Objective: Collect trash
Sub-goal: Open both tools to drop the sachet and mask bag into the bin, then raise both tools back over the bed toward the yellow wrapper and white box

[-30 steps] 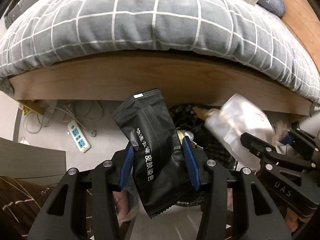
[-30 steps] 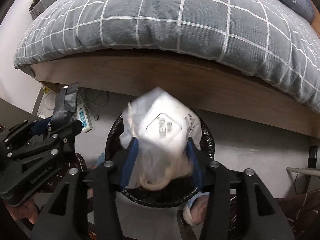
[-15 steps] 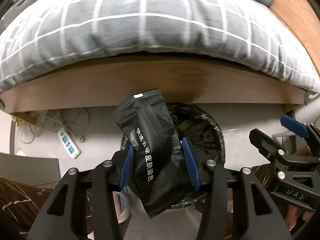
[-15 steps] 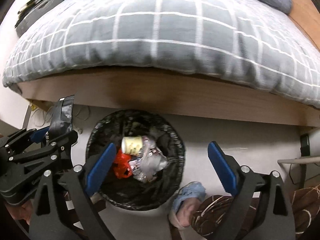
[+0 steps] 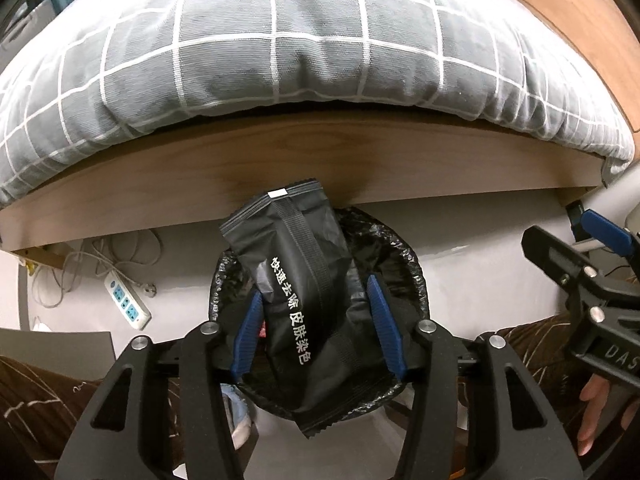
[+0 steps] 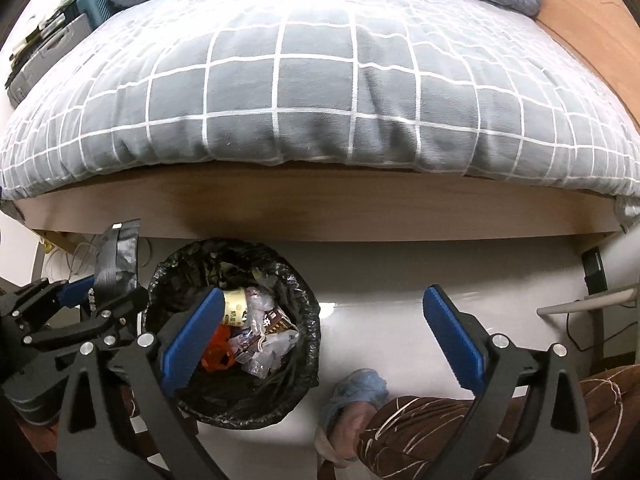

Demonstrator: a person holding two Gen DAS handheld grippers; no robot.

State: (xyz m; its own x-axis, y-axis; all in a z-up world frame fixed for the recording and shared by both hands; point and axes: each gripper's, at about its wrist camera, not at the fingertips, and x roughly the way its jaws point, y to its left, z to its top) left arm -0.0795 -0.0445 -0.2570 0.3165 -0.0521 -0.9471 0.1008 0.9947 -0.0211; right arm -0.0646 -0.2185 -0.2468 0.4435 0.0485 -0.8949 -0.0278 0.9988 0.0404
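My left gripper (image 5: 316,320) is shut on a black foil packet (image 5: 304,296) with white Chinese print and holds it right above the black-lined trash bin (image 5: 404,260). In the right wrist view the left gripper (image 6: 80,312) and the packet (image 6: 116,256) show just left of the bin (image 6: 308,344). The bin holds a yellow cup, an orange scrap and several wrappers. My right gripper (image 6: 324,336) is open and empty, its left finger over the bin. It also shows at the right edge of the left wrist view (image 5: 592,252).
A bed with a grey checked duvet (image 6: 320,100) and a wooden frame (image 6: 320,212) stands just behind the bin. A white power strip (image 5: 128,300) and cables lie on the floor at the left. My legs and a blue slipper (image 6: 360,392) are below.
My right gripper opened and dropped the white bag into the bin, then moved right. My left gripper moved right with the packet until it hangs over the bin.
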